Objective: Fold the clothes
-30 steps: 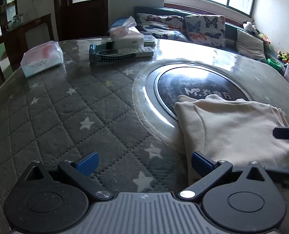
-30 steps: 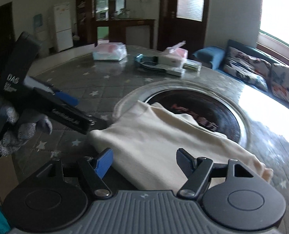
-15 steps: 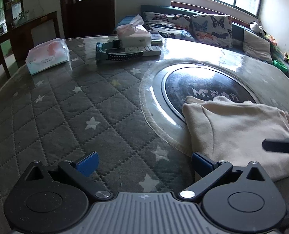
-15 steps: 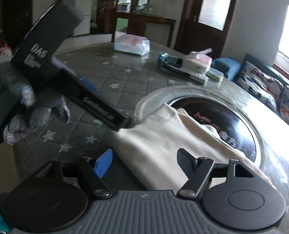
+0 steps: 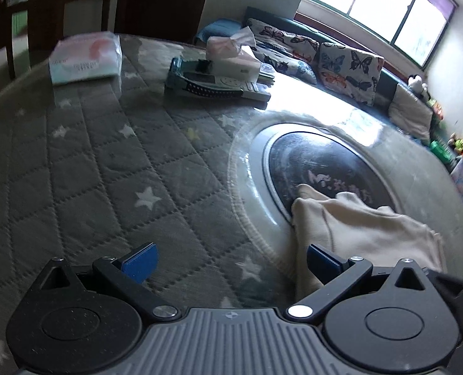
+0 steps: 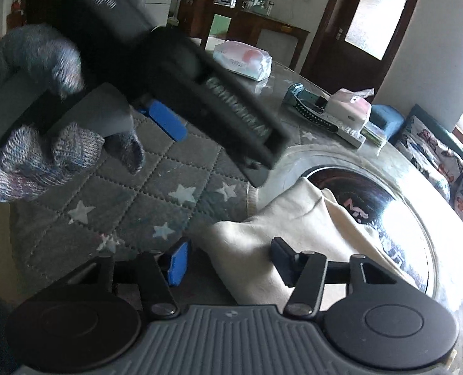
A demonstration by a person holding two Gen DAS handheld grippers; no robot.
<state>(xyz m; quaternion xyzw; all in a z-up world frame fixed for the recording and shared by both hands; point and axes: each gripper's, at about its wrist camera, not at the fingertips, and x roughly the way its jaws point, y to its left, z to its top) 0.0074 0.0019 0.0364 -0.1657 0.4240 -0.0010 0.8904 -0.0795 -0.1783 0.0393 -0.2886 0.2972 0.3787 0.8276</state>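
Cream cloth, a folded garment point(image 5: 365, 231), lies on the round table point(image 5: 75, 168), half on the grey quilted star cover point(image 5: 131, 162) and half over the dark glass disc point(image 5: 318, 162) set in the table's middle. In the right wrist view the same garment point(image 6: 297, 234) sits near the camera, its far corner reaching the rim of the disc point(image 6: 384, 197).

The left gripper point(image 5: 231, 264) hangs above the quilted cover with its fingers spread wide and nothing between them; its right blue pad point(image 5: 320, 257) is over the near left edge of the garment, though contact cannot be told. In the right wrist view this gripper's body point(image 6: 200, 93) is tilted, slanting from upper left down toward the garment, held by a hand in a grey knitted glove point(image 6: 44, 143); the gloved fingers curl around the handle at the left.

The right gripper point(image 6: 228, 262) is also spread, empty, its fingers straddling the garment's near left part from above; touching cannot be told.

At the far side of the table lie a pack of tissues point(image 5: 86, 57), a tissue box point(image 5: 231, 56) and a remote control point(image 5: 222, 89). Beyond the table stands a sofa with butterfly cushions point(image 5: 347, 65).
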